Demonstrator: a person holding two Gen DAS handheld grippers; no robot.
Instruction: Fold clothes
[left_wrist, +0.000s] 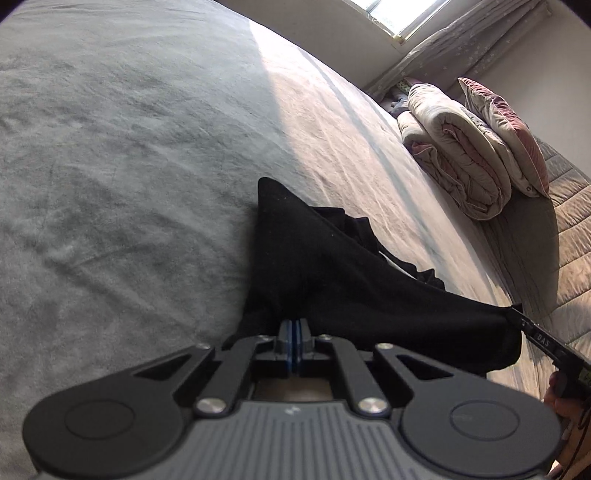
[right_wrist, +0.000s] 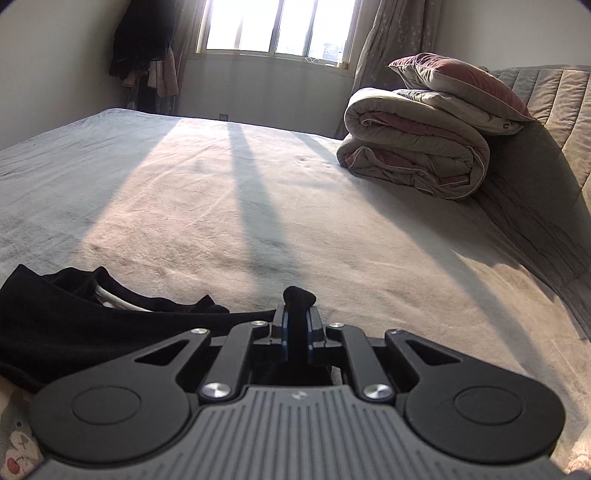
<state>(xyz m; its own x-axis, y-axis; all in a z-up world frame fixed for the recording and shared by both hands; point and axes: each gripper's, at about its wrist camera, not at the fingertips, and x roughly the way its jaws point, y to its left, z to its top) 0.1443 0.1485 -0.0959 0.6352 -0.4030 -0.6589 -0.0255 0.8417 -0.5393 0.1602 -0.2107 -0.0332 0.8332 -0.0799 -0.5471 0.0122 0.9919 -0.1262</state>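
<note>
On bed (right_wrist: 258, 192) | black garment (left_wrist: 332, 280) edge pinched by both grippers' fingers, left (left_wrist: 294, 330) seemingly | open room ahead

- The right claw (right_wrist: 296, 325) pinches a bunched tip of soft black cloth garment (right_wrist: 55, 325) between its blue-edged fingers (right_wrist: 313, 332).
- The garment trails left, lying on the wide grey bed (right_wrist: 240, 206).
- A rolled beige-and-pink quilt (right_wrist: 413, 162) sits far right, a pillow (right_wrist: 458, 81) resting on top.
- A bright window (right_wrist: 277, 26) stands behind.
</note>
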